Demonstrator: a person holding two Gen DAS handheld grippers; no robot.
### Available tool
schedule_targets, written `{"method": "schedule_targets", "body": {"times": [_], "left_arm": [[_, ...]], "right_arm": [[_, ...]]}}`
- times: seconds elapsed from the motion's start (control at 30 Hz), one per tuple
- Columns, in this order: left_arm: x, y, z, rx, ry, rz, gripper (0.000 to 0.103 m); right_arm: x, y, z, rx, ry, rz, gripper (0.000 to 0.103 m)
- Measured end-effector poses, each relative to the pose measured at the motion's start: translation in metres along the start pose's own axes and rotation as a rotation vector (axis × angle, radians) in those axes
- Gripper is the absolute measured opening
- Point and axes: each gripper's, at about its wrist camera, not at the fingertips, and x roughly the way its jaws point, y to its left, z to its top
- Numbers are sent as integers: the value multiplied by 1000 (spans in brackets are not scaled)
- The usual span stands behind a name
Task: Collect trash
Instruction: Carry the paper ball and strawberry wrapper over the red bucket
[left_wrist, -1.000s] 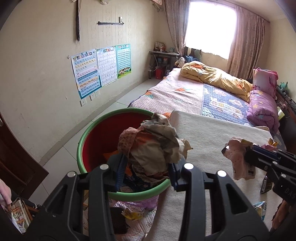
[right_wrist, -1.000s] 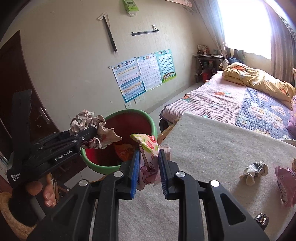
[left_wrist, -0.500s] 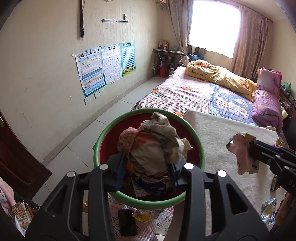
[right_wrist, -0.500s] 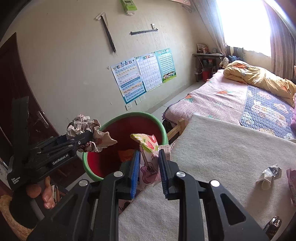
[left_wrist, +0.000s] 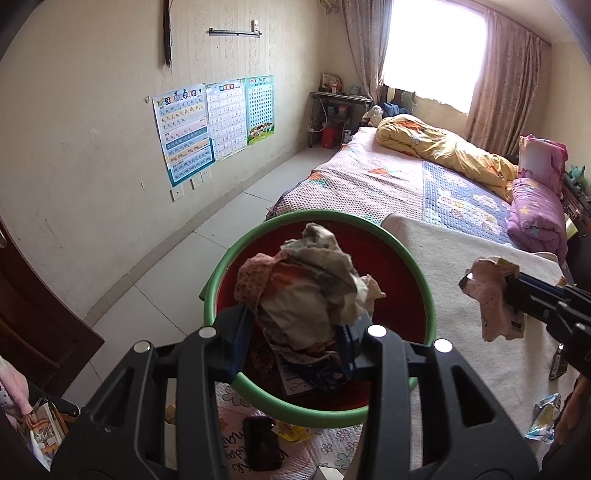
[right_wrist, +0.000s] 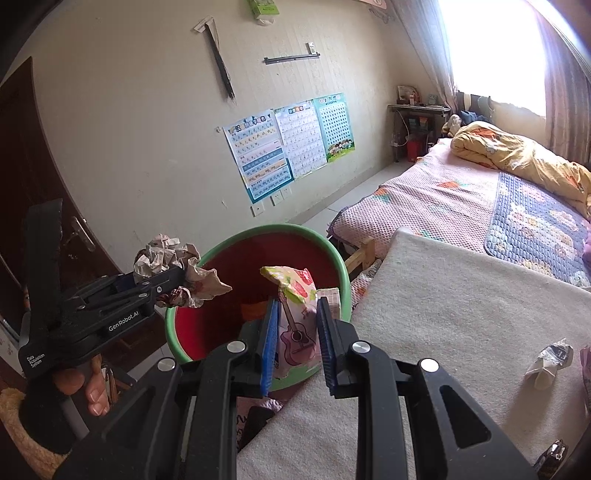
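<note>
Both my claws are loaded over the bin (left_wrist: 258, 387): left gripper (left_wrist: 295, 332) clamps paper wad (left_wrist: 314, 291), right gripper (right_wrist: 295, 332) pinches wrapper (right_wrist: 295, 321); scraps (right_wrist: 548, 360) left at mat's right edge.

Bin (left_wrist: 221, 269) mouth open and unobstructed from above; beige worktop (right_wrist: 461, 314) edge crowds its right side, bare floor (left_wrist: 155, 295) lies left.

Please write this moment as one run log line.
left gripper: shut on crumpled paper wad | right gripper: shut on pink wrapper | both over red bin | release: not yet
</note>
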Motion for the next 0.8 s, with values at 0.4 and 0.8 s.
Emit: {"method": "schedule_targets", "body": {"times": [0.4, 0.8], "left_arm": [[17, -2, 0, 22, 16, -30, 37], [28, 4, 0, 21, 25, -37, 37]], "right_arm": [[-2, 3, 3, 15, -6, -38, 21], [6, 16, 9, 4, -1, -37, 21]]}}
